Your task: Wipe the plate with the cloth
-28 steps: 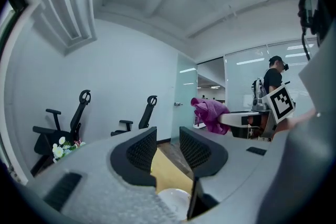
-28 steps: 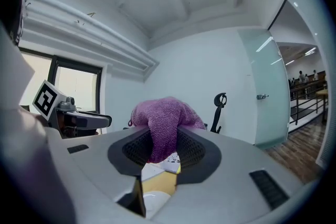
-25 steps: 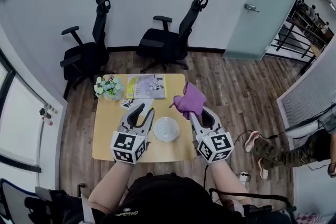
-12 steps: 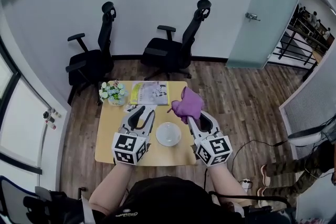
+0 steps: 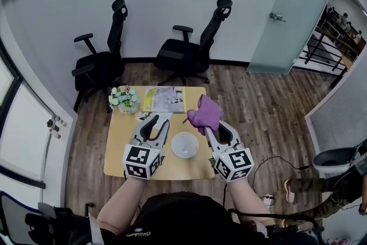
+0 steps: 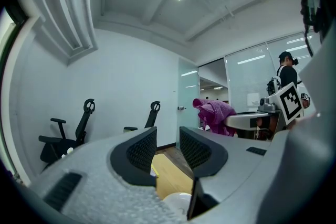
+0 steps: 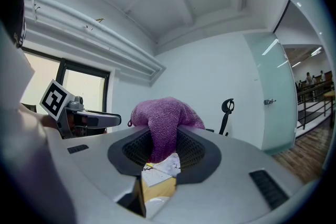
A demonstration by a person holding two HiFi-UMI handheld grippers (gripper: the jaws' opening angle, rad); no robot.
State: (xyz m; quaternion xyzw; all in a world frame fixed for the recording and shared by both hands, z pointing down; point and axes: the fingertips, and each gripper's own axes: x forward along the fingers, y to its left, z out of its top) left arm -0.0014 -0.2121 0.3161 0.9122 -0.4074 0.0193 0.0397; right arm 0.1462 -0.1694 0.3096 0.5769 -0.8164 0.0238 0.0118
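A white plate (image 5: 184,144) lies on the small wooden table (image 5: 117,146) between my two grippers. My right gripper (image 5: 209,123) is shut on a purple cloth (image 5: 204,112), which bunches above its jaws, to the right of and beyond the plate. In the right gripper view the cloth (image 7: 164,124) hangs pinched between the two pads. My left gripper (image 5: 155,124) sits just left of the plate, open with nothing between its jaws. The left gripper (image 6: 167,147) shows a gap with the plate's rim (image 6: 177,201) low beneath it, and the cloth (image 6: 214,114) off to the right.
A small pot of flowers (image 5: 123,99) stands at the table's far left corner, with a printed booklet (image 5: 164,98) beside it. Two black office chairs (image 5: 103,57) (image 5: 191,49) stand behind the table. A glass door (image 5: 295,14) is at the right.
The view has shifted a little. Both grippers and the cloth keep nearly the same places beside the plate.
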